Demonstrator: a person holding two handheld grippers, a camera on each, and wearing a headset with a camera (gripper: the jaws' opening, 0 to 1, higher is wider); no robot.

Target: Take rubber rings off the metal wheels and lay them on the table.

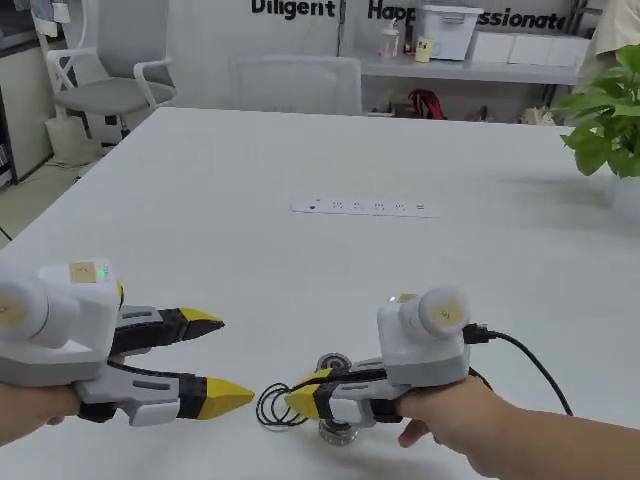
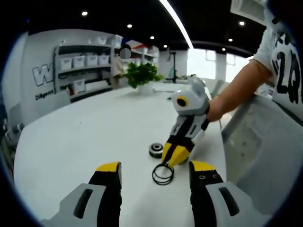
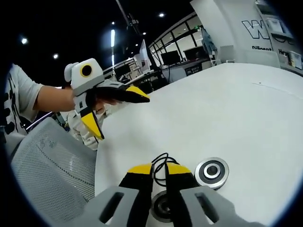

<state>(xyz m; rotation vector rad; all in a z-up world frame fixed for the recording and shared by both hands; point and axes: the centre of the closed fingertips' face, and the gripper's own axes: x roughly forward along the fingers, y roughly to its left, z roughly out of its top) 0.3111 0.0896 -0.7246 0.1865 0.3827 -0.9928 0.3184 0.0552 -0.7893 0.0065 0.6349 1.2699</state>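
Thin black rubber rings rest looped on the white table, one edge pinched in the nearly closed right gripper. Two round metal wheels sit just beside it. Nearby, the left gripper gapes wide, empty.

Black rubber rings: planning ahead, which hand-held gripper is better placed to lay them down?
Right hand-held gripper: it is shut on the black rubber rings; the left hand-held gripper hangs open, apart.

Wide bare table ahead; power strip mid-table, plant at far right corner.
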